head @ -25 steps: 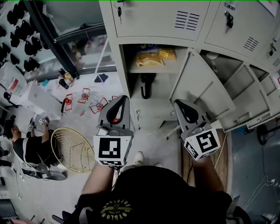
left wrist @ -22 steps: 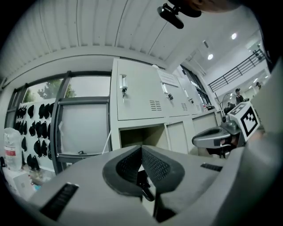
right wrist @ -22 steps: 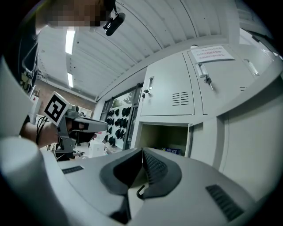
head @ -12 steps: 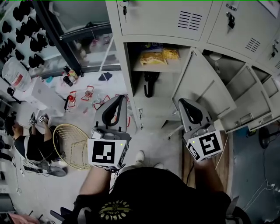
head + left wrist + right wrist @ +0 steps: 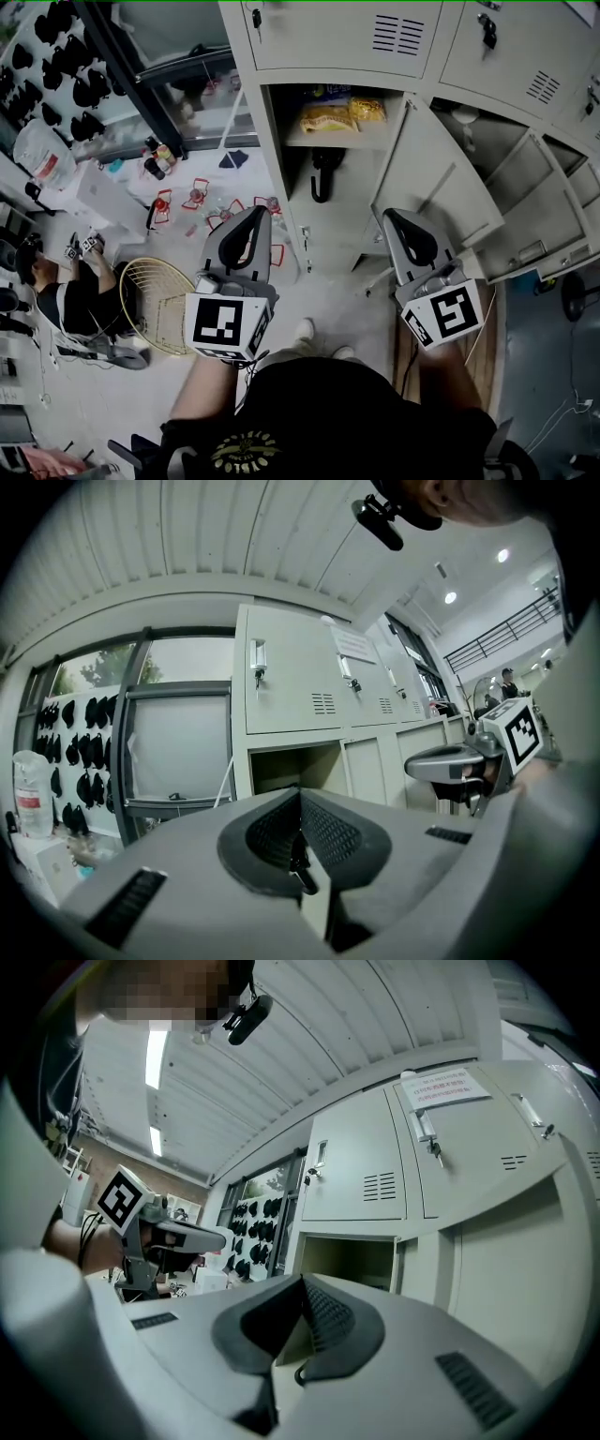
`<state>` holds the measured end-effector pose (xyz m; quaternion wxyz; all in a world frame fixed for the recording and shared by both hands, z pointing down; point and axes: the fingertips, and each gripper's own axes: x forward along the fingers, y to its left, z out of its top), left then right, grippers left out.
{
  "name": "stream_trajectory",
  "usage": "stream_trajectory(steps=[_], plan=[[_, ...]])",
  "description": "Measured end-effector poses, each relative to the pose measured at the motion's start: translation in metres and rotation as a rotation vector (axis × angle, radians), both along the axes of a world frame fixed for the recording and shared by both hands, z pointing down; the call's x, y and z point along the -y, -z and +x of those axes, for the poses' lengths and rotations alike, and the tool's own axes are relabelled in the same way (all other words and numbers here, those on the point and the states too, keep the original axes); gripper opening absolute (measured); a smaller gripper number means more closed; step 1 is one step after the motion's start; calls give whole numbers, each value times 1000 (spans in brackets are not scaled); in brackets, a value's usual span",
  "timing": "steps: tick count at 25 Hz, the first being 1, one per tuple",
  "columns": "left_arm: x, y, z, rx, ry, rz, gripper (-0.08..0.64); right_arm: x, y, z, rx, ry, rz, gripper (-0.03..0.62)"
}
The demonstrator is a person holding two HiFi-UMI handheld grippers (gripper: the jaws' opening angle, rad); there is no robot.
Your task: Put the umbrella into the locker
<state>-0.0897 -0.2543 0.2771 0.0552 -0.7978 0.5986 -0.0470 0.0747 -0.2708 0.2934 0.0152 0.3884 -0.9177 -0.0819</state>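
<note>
black umbrella inside the locker looks light and stiff; i would grip its hooked handle; my left gripper and right gripper are pressed together, empty.

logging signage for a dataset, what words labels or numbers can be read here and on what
Nothing reads clearly.
Paper notice on a locker door: red print, too small.
Yellow snack bags on the locker shelf: print blurred.
Yellow print on the person's black shirt: too blurred.
Marker cubes: square patterns, no letters.
</note>
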Motion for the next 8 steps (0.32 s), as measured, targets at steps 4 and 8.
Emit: stream_trajectory(steps=[4,8], plan=[[-5,-9,-1,5,17,-23,25,-1,-10,1,-10,13,-17,31],[-8,-16,3,-11,23,-21,25,-3,-18,1,-17,23,-25,31]])
